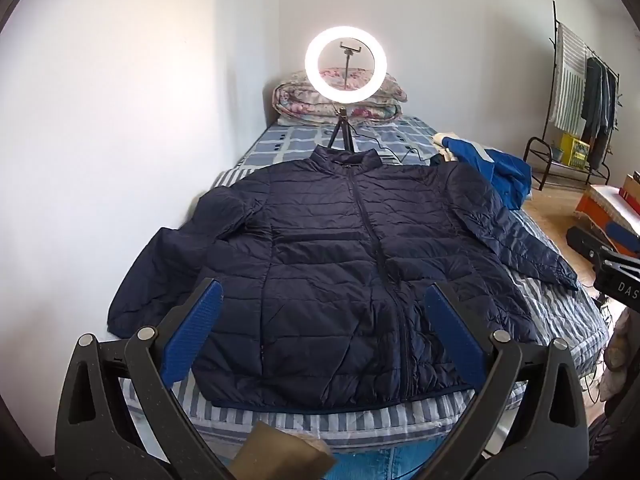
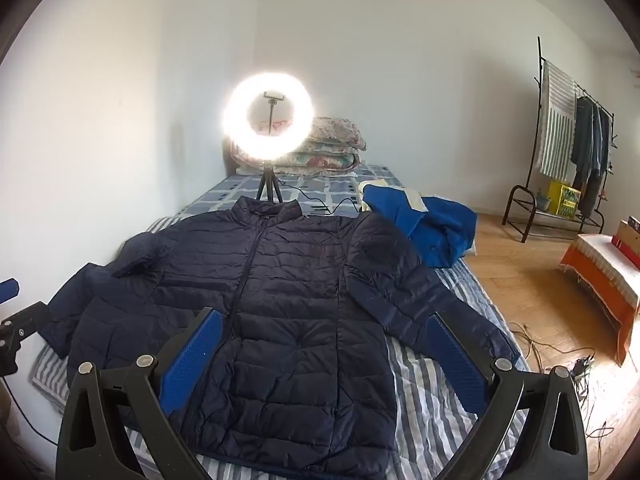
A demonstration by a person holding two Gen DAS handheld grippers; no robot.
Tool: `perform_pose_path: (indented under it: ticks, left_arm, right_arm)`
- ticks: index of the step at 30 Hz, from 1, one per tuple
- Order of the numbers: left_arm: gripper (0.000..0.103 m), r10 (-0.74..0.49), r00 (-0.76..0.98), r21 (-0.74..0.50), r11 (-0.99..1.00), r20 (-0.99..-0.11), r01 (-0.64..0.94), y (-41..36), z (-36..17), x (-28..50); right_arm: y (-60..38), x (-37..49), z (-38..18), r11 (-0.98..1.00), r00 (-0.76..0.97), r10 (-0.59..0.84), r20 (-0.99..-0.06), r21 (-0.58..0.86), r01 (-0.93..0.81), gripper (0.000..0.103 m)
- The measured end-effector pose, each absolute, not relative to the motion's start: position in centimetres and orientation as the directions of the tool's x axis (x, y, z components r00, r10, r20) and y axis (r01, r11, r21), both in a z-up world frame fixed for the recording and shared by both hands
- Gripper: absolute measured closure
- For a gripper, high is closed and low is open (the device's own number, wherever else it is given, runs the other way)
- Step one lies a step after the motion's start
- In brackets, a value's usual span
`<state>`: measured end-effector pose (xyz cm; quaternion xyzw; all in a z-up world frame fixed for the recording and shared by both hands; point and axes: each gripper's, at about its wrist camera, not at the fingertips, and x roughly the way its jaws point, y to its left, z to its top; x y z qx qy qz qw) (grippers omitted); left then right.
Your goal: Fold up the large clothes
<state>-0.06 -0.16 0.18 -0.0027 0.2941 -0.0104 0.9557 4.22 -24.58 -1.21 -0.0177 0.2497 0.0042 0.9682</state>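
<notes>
A dark navy puffer jacket [image 1: 340, 248] lies flat, front up and zipped, on the striped bed [image 1: 360, 420], sleeves spread out to both sides. It also shows in the right wrist view [image 2: 288, 300]. My left gripper [image 1: 324, 296] is open and empty, held above the jacket's hem. My right gripper [image 2: 324, 324] is open and empty, above the jacket's lower right part near its right sleeve [image 2: 420, 304]. The right gripper's body shows at the right edge of the left wrist view [image 1: 618, 276].
A lit ring light [image 1: 346, 65] on a tripod stands on the bed behind the collar. A blue garment [image 1: 492, 172] lies at the bed's right side. Folded quilts [image 1: 340, 104] sit at the head. A clothes rack [image 1: 580, 100] stands at the right; cables [image 2: 560, 360] lie on the floor.
</notes>
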Motion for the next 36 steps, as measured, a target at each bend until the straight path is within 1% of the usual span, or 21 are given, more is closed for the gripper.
perform_pose_path:
  ticks: [7, 9, 11, 13, 14, 21, 22, 31, 32, 36]
  left_arm:
    - [0.0, -0.071, 0.83, -0.039, 0.997, -0.553, 0.06, -1.4, 0.8, 0.2]
    - [0.0, 0.019, 0.848, -0.022, 0.999, -0.529, -0.036, 1.8, 2.6, -2.8]
    - [0.0, 0.019, 0.849, -0.027, 0.999, -0.527, -0.039, 2.1, 2.9, -2.8]
    - [0.0, 0.017, 0.849, -0.032, 0.999, -0.529, -0.04, 2.4, 3.2, -2.7]
    - [0.0, 0.024, 0.854, -0.023, 0.999, -0.52, -0.042, 1.7, 3.0, -3.4]
    - [0.0, 0.028, 0.858, -0.019, 0.999, -0.512, -0.043, 2.0, 3.6, -3.3]
    - [0.0, 0.028, 0.86, -0.017, 0.999, -0.509, -0.042, 1.6, 3.0, -3.8]
    - [0.0, 0.037, 0.865, -0.007, 0.999, -0.501, -0.047, 1.5, 4.3, -3.7]
    - [0.0, 0.039, 0.866, -0.005, 0.999, -0.498, -0.048, 1.4, 3.5, -4.1]
    - [0.0, 0.044, 0.868, -0.004, 0.999, -0.495, -0.053, 1.4, 4.1, -3.9]
  right_arm:
    - [-24.4, 3.6, -1.2, 0.999, 0.853, 0.042, -0.52, 0.022, -0.036, 0.0]
    - [-24.4, 3.4, -1.0, 0.998, 0.849, 0.056, -0.526, 0.035, -0.044, 0.0]
    - [-24.5, 3.2, -0.7, 0.998, 0.845, 0.063, -0.531, 0.042, -0.048, 0.0]
    - [-25.5, 3.3, -0.6, 1.0, 0.85, -0.022, -0.527, 0.001, 0.027, 0.0]
    - [-25.6, 3.2, -0.7, 0.999, 0.849, -0.027, -0.528, 0.002, 0.032, 0.0]
    - [-26.1, 3.2, -0.8, 0.999, 0.842, -0.028, -0.538, 0.011, 0.04, 0.0]
    - [-26.0, 3.2, -0.8, 0.999, 0.843, -0.027, -0.538, 0.01, 0.038, 0.0]
    - [-25.6, 3.3, -0.7, 0.999, 0.85, -0.03, -0.527, 0.0, 0.035, 0.0]
    - [-25.6, 3.3, -0.8, 0.999, 0.85, -0.03, -0.526, 0.0, 0.035, 0.0]
    - [-25.5, 3.3, -0.7, 0.999, 0.851, -0.031, -0.525, -0.002, 0.035, 0.0]
